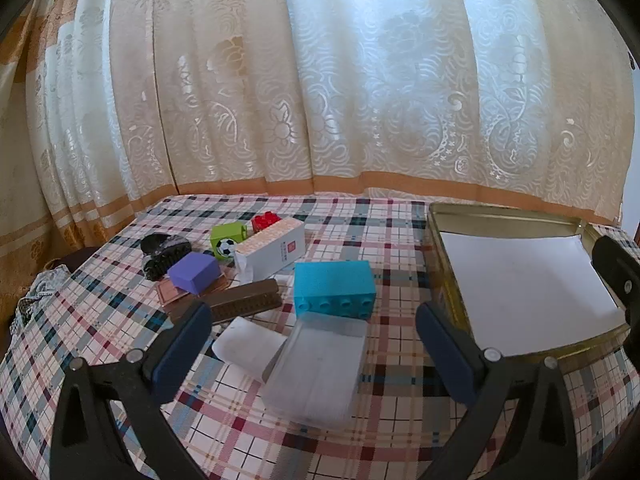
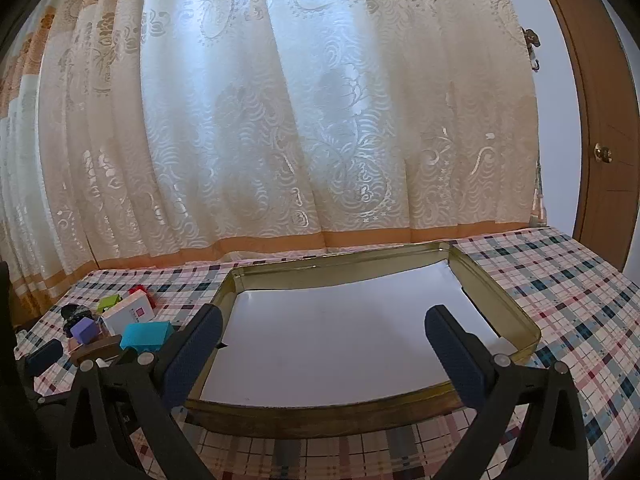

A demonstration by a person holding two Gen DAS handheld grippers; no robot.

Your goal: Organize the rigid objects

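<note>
Both jaws stood wide apart, holding nothing. The left hand-held gripper (image 1: 316, 344) hovered over a frosted plastic box (image 1: 316, 368) lying on the checked tabletop (image 1: 400, 216), just before a teal block (image 1: 334, 286). It looked light, stiff and slippery; its long sides seemed best. The right hand-held gripper (image 2: 322, 344) faced the empty tin (image 2: 516, 312).

Plaid table (image 1: 400, 420), blocks (image 1: 334, 286), tin (image 2: 320, 420)
</note>
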